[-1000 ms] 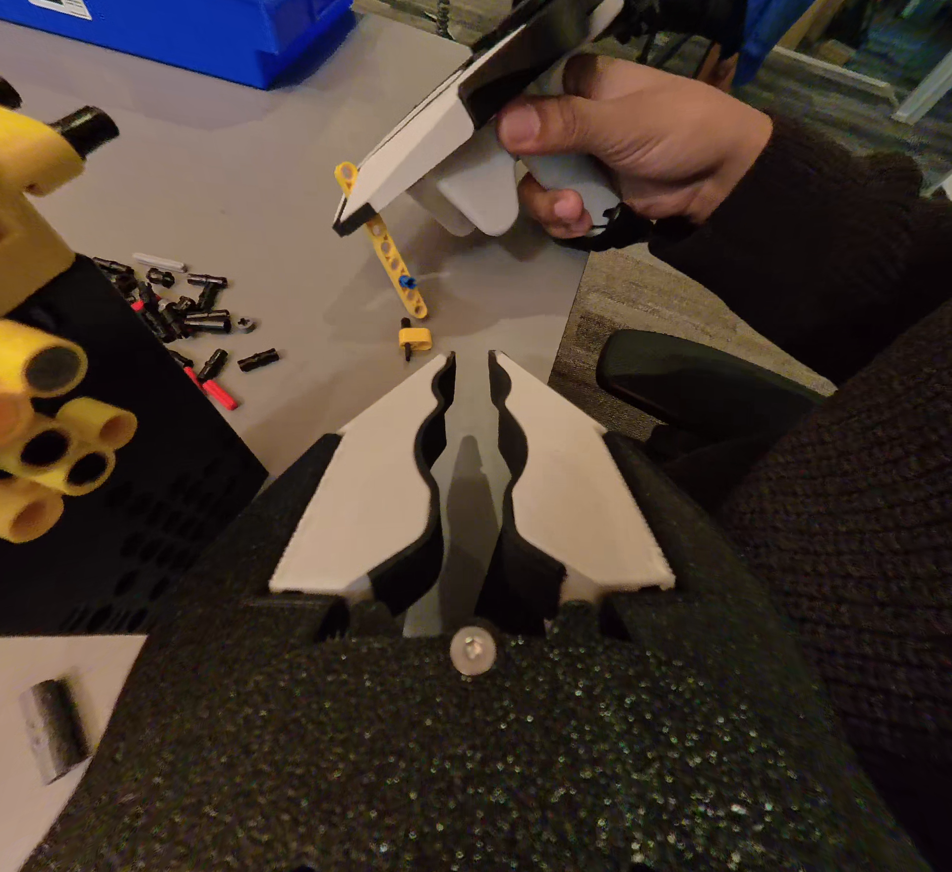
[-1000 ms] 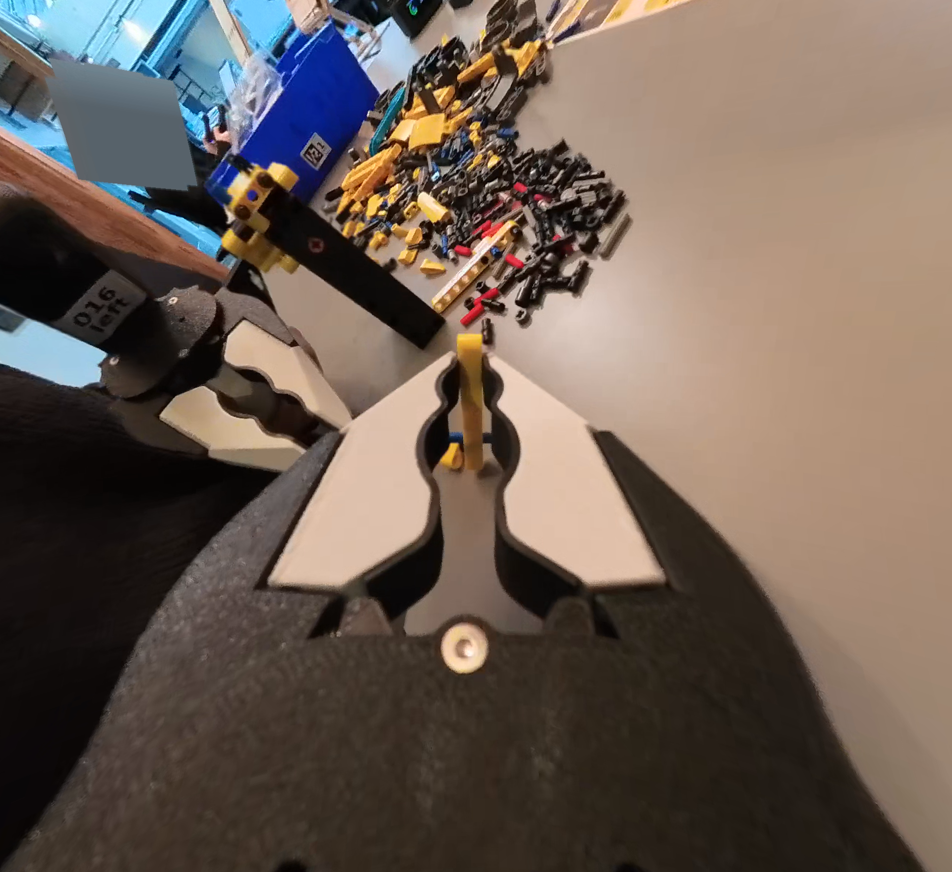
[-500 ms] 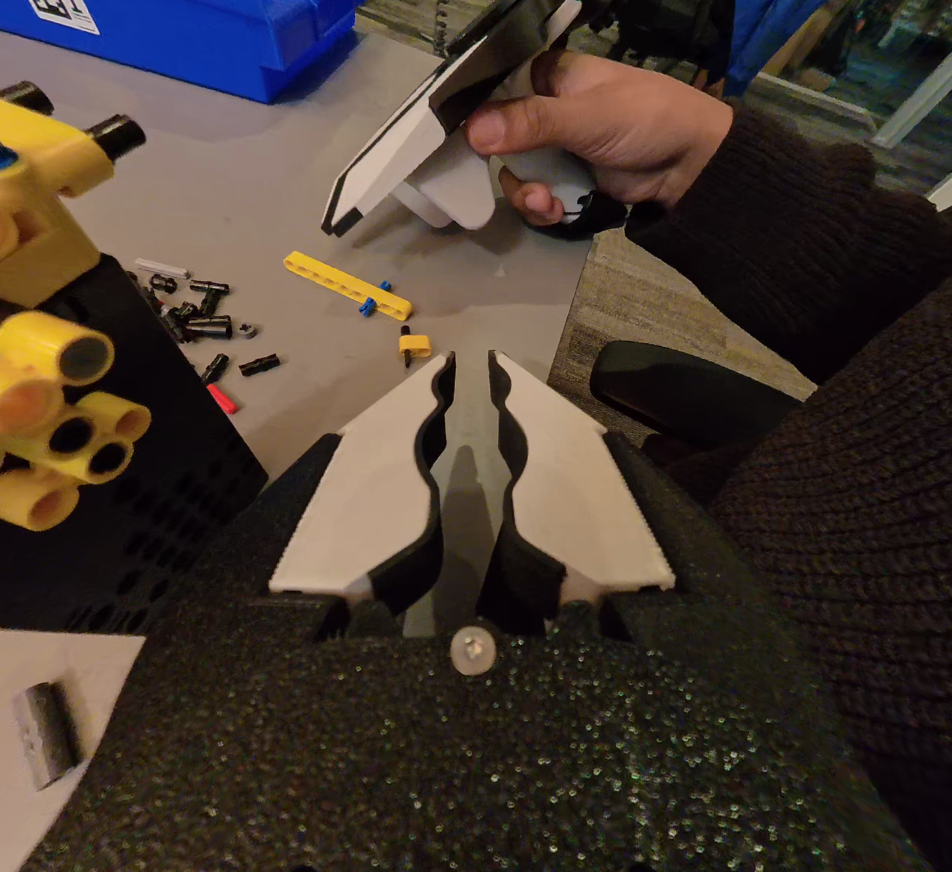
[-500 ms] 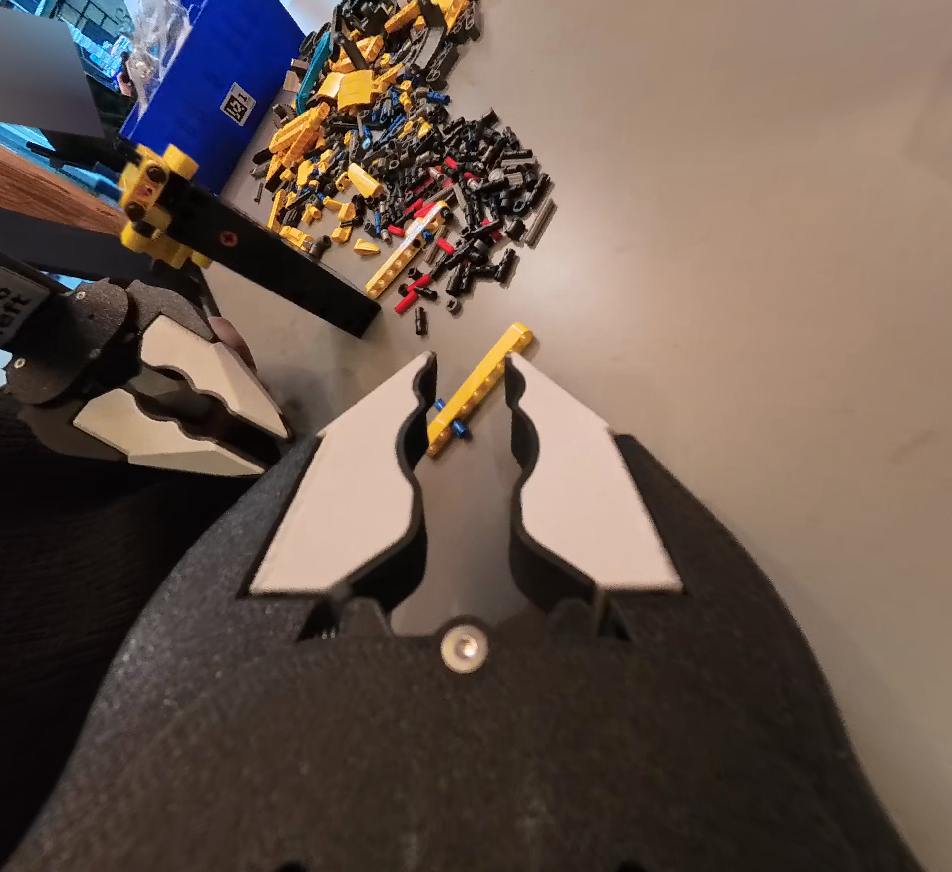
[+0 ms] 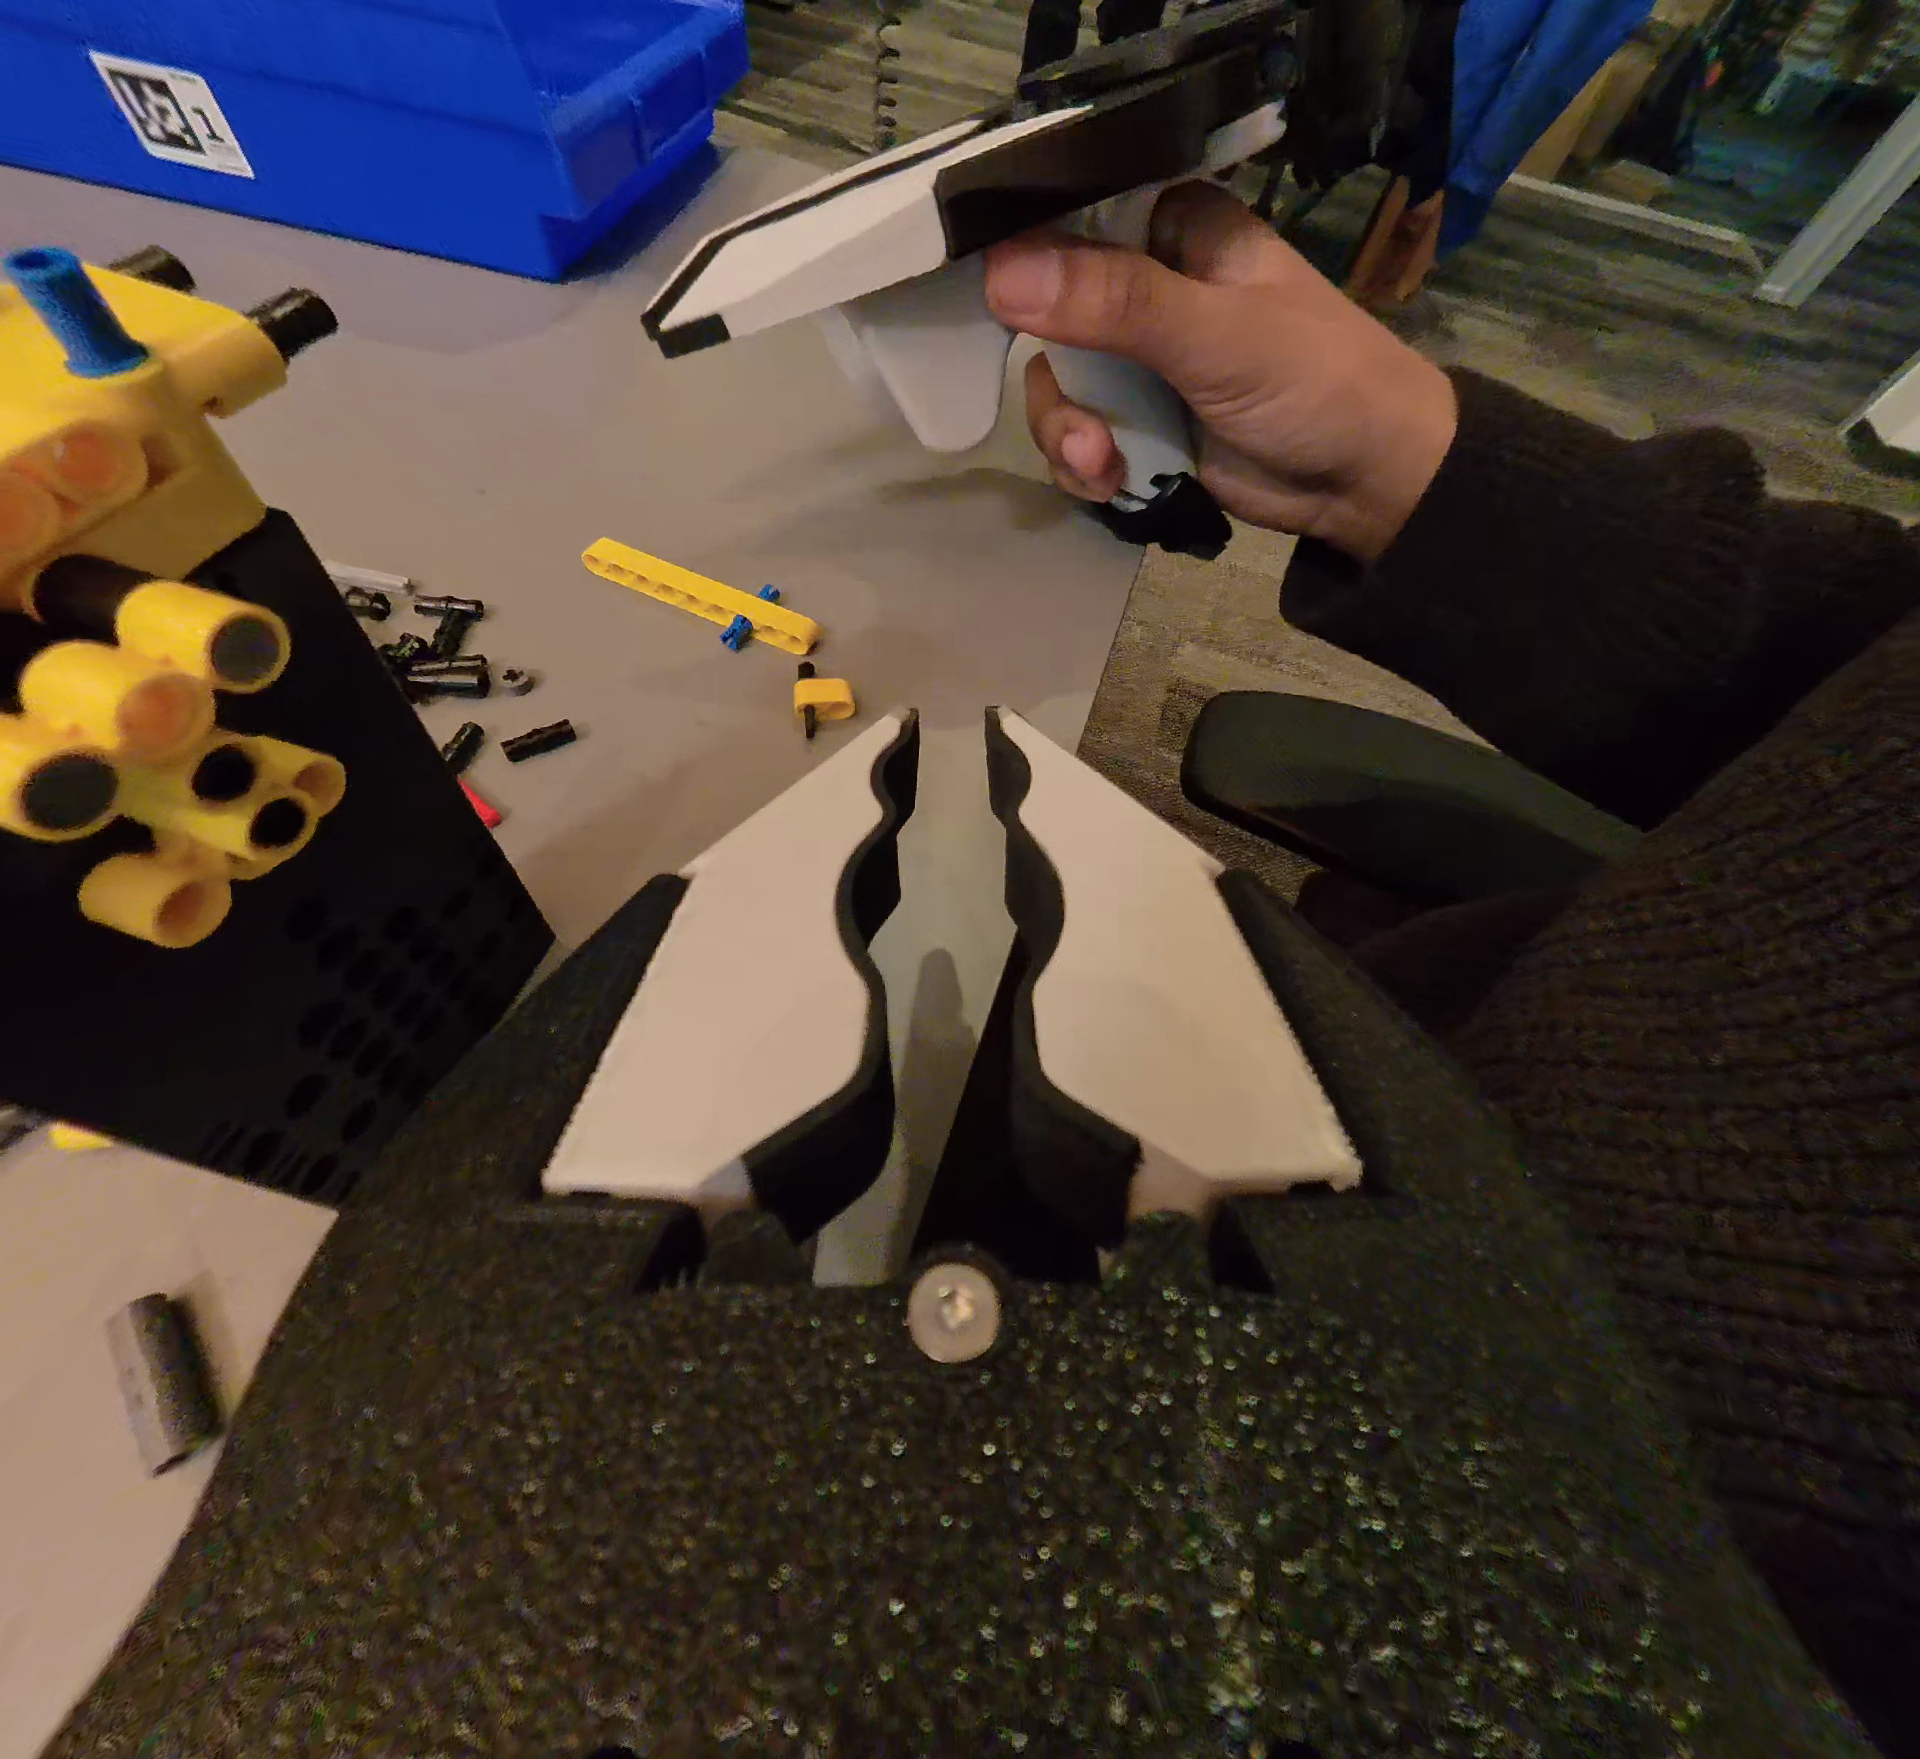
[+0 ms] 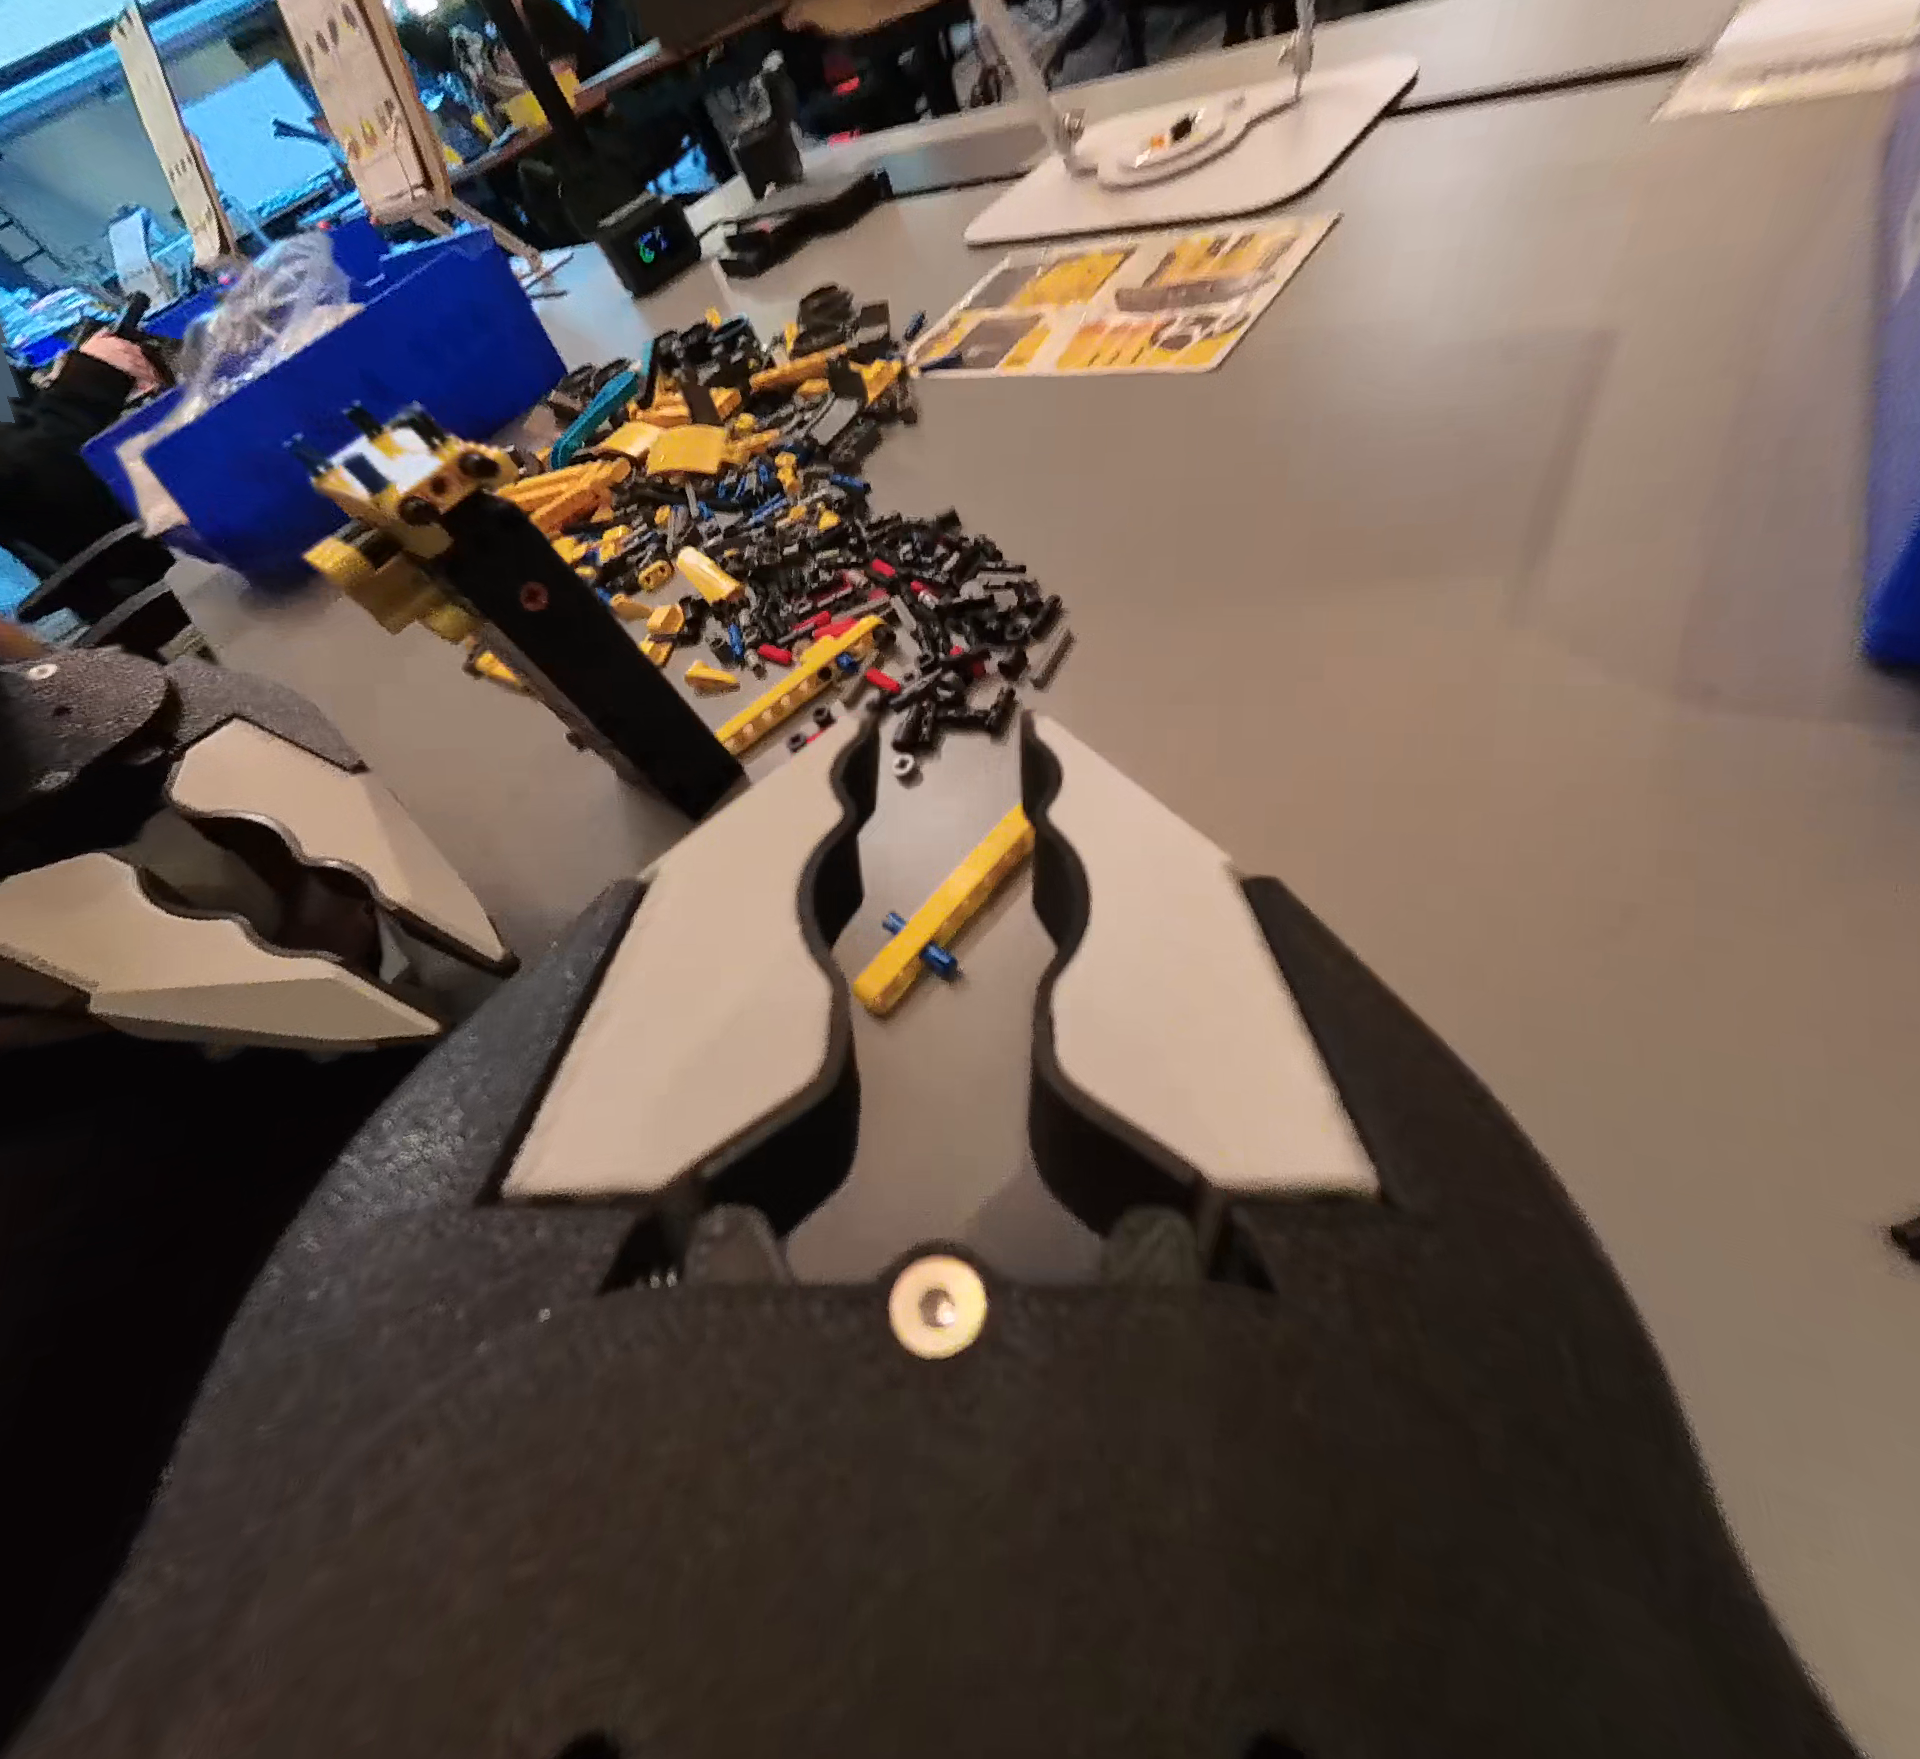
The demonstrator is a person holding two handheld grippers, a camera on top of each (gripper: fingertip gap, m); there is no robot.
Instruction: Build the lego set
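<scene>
Both jaws stand apart and empty: your right gripper (image 6: pixel 951 743) hovers above the yellow beam (image 6: pixel 948 909) lying flat on the table (image 6: pixel 1403 670), your left gripper (image 5: pixel 951 733) idle nearby.

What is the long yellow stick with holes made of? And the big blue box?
The yellow stick looks like hard moulded plastic: even colour, a soft sheen, neat round holes, blue pins pushed through it. The blue box also looks like plastic, smooth and a bit glossy, with thick rounded walls. Neither can be known for sure from pictures.
</scene>
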